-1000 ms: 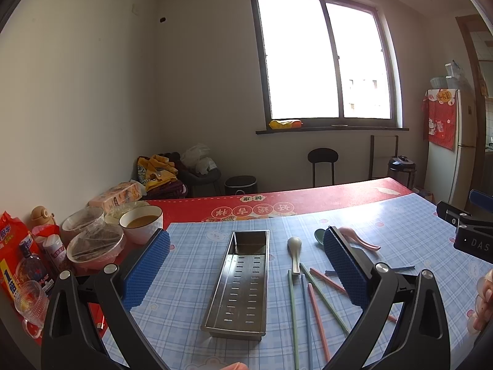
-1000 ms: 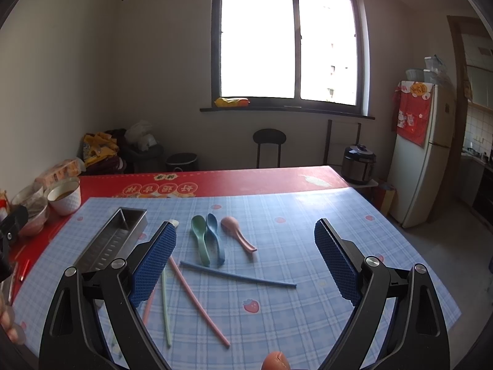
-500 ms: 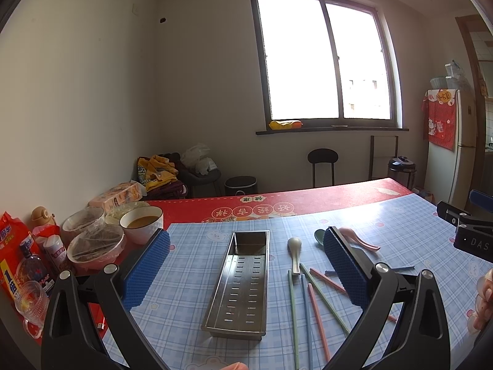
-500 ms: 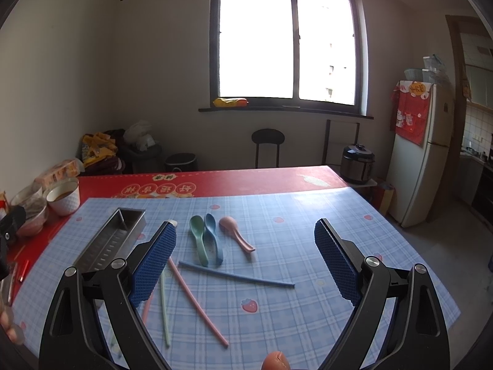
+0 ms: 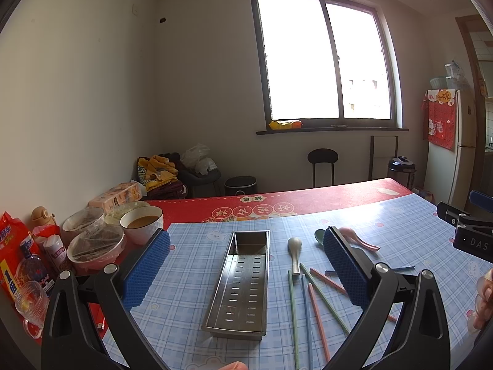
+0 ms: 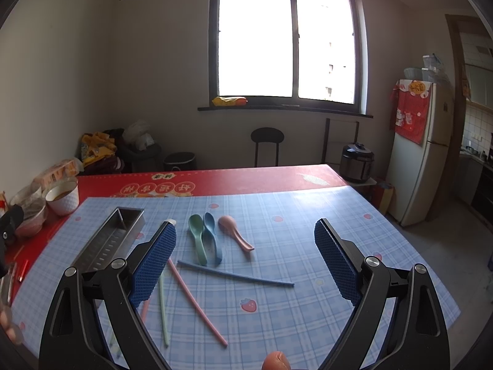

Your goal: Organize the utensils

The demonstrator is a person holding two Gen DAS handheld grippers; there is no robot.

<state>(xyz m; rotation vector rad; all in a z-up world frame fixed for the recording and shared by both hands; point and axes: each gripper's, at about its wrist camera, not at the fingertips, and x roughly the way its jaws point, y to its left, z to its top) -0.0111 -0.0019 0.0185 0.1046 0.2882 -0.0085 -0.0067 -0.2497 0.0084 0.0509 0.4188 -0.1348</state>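
A perforated steel utensil tray [image 5: 243, 280] [image 6: 107, 242] lies empty on the blue checked tablecloth [image 6: 277, 215]. To its right lie a grey spoon [image 5: 294, 248], several coloured chopsticks [image 5: 317, 296], and green [image 6: 197, 234], blue [image 6: 212, 234] and pink [image 6: 235, 231] spoons. A blue chopstick [image 6: 235, 276] and a pink chopstick [image 6: 197, 302] lie crossed nearer me. My left gripper [image 5: 246, 265] hangs open above the tray. My right gripper [image 6: 245, 257] is open above the spoons and chopsticks. Neither holds anything.
Covered bowls [image 5: 95, 243], a soup bowl [image 5: 141, 223], snack packets [image 5: 12, 256], a bottle and a glass cup [image 5: 30, 302] crowd the table's left edge. The red table [image 5: 308, 200] extends behind the cloth. A fridge [image 6: 422, 151] and stool [image 6: 266, 145] stand beyond.
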